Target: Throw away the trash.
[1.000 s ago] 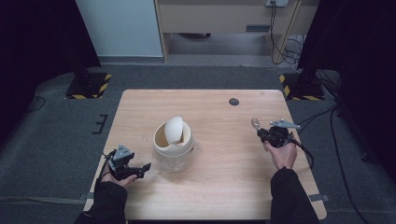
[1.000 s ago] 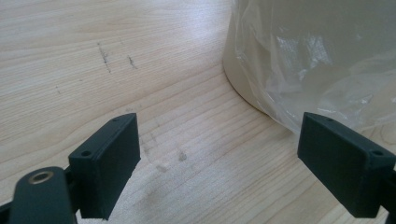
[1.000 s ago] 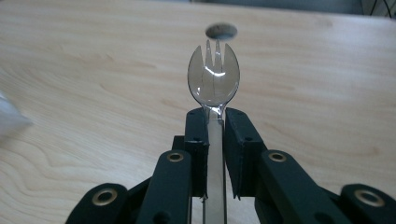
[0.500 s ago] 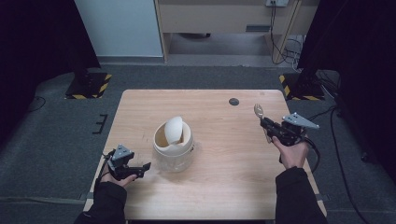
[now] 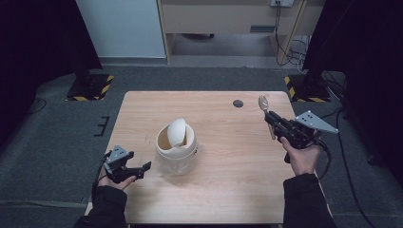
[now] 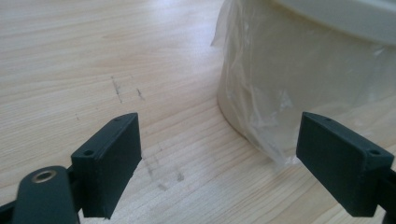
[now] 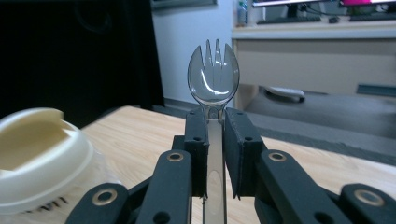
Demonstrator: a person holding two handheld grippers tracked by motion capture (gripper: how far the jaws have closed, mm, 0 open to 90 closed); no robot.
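Observation:
A small cream bin with a swing lid and a clear plastic liner stands at the middle of the wooden table. My right gripper hangs above the table's right side, shut on a clear plastic spork whose head sticks out past the jaws. In the right gripper view the spork stands upright between the pads, with the bin at lower left. My left gripper rests low at the front left, open and empty. Its view has the bin's lined wall just ahead on the right.
A small dark round disc lies near the table's far edge. Bare wood stretches between the bin and my right hand. Dark curtains, stand bases with yellow-black stripes and a wooden cabinet lie beyond the table on grey carpet.
My right gripper has risen off the table with the spork and shifted right and farther back. The left gripper and the bin have stayed put.

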